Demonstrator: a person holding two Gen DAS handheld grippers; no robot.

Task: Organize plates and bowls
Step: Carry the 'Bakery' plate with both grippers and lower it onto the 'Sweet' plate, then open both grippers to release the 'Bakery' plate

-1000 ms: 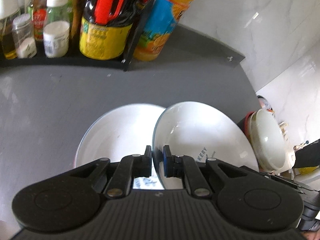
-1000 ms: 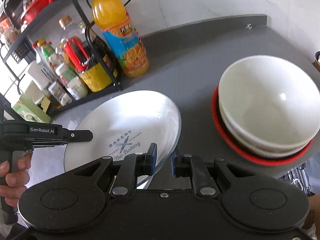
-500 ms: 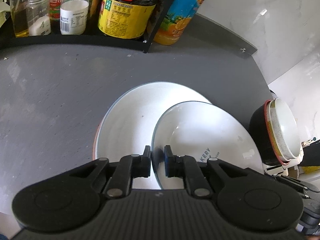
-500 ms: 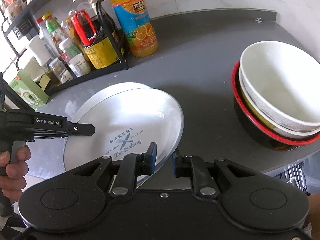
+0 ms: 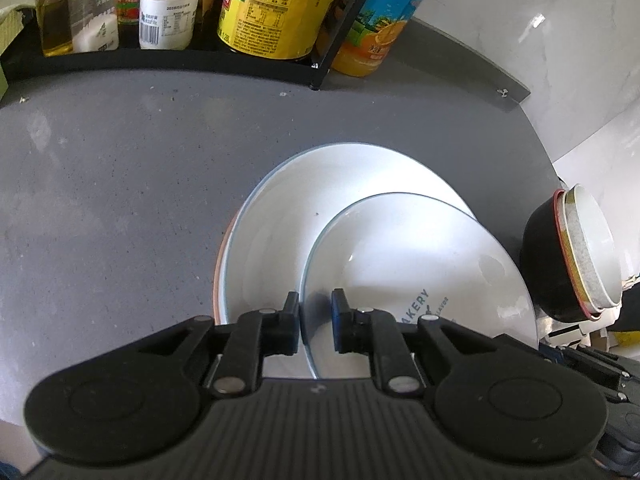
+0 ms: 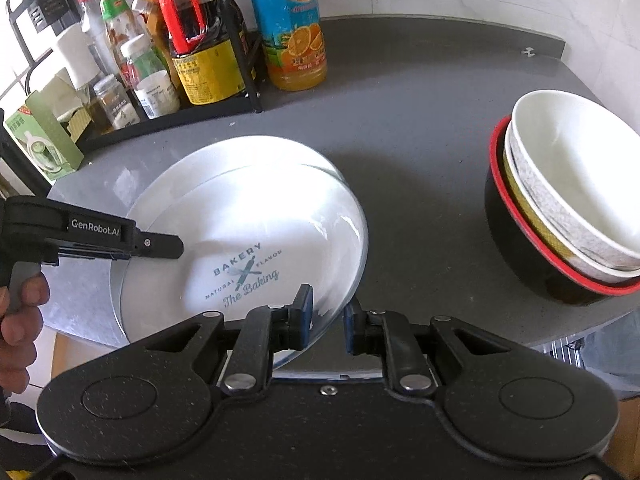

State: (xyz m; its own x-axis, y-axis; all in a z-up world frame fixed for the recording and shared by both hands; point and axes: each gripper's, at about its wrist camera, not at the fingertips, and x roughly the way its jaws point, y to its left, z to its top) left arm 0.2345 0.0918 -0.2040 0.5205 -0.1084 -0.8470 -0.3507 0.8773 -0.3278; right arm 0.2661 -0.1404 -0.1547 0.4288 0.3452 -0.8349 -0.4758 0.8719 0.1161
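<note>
Main danger here: slipping of the printed plate point(image 6: 256, 240), held tilted above the larger white plate point(image 5: 320, 200) near the front edge of the countertop point(image 6: 420, 112). Smooth glazed rim and small pads, so probably little friction. With an uneven release, could drop on one side, knock the lower plate and chip, or end off centre and slide toward the front edge. Also to watch: the stack of bowls point(image 6: 568, 208) at the right edge of the countertop, well apart from the plates but leaning a little inside its black bowl, and perhaps easy to touch with a wide swing of the right gripper point(image 6: 326, 314).

Right gripper: jaws almost closed, astride the near rim of the printed plate, one pad above and one below; looks clamped on it. Left gripper point(image 5: 316, 320): jaws narrowly apart around the opposite rim, one pad against the edge, a small gap visible at the other. Impossible to tell whether really pinching or only loosely around. Safer to lower level and let go only once resting flat.
</note>
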